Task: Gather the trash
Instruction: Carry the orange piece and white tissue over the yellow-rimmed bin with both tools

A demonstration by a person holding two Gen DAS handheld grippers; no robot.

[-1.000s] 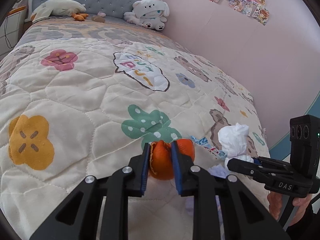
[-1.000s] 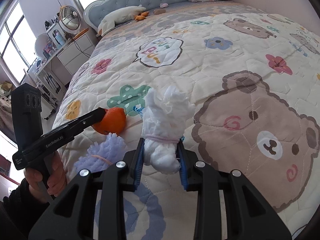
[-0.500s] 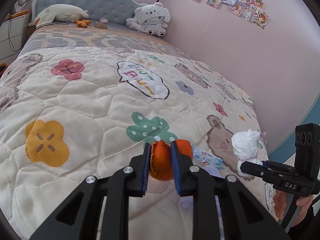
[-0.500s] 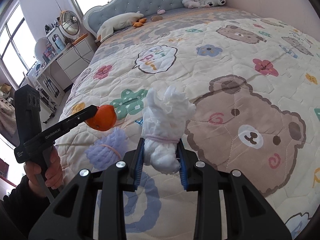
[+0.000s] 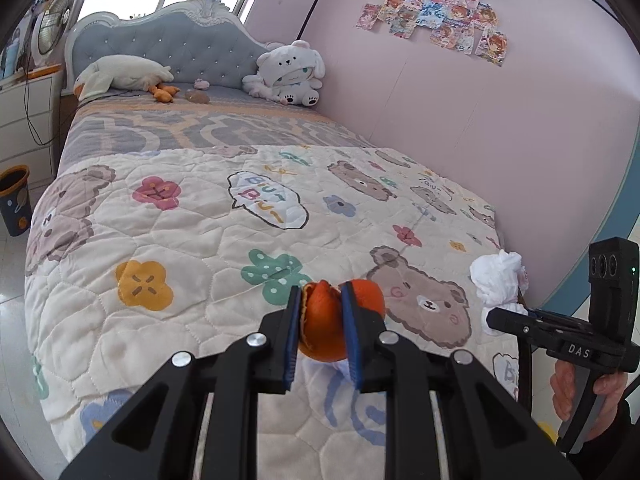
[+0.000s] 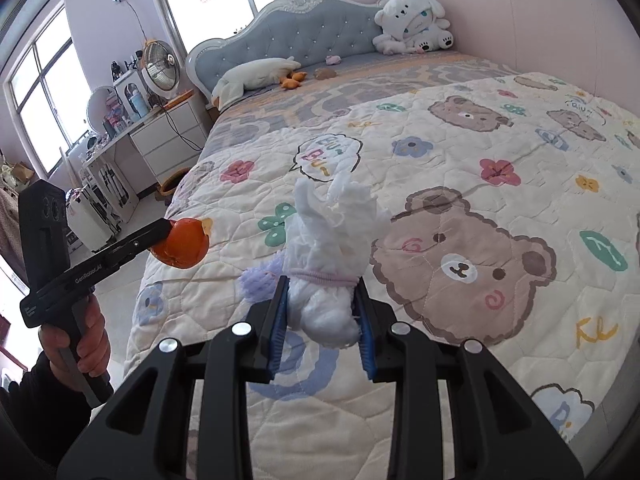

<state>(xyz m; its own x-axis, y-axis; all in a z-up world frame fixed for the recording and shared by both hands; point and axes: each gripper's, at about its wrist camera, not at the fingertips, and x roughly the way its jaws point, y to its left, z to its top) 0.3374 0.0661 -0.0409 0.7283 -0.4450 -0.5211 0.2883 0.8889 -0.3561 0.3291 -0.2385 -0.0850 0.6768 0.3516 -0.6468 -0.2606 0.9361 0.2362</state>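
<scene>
Left wrist: tongs (image 5: 322, 320) lifted orange peel (image 5: 320, 328) higher.

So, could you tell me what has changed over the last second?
Both grippers rose away from the quilt: the left gripper carried up the orange peel, the right gripper the white tissue wad. Neither grip changed. The purple fluffy item stayed on the quilt.

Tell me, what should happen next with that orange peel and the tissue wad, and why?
Probably carry both toward the dark bin on the floor beside the bed. The left hand-held gripper is shut on the orange peel, the right hand-held gripper on the white tissue wad, both off the quilt, so neither can pick up more.
</scene>
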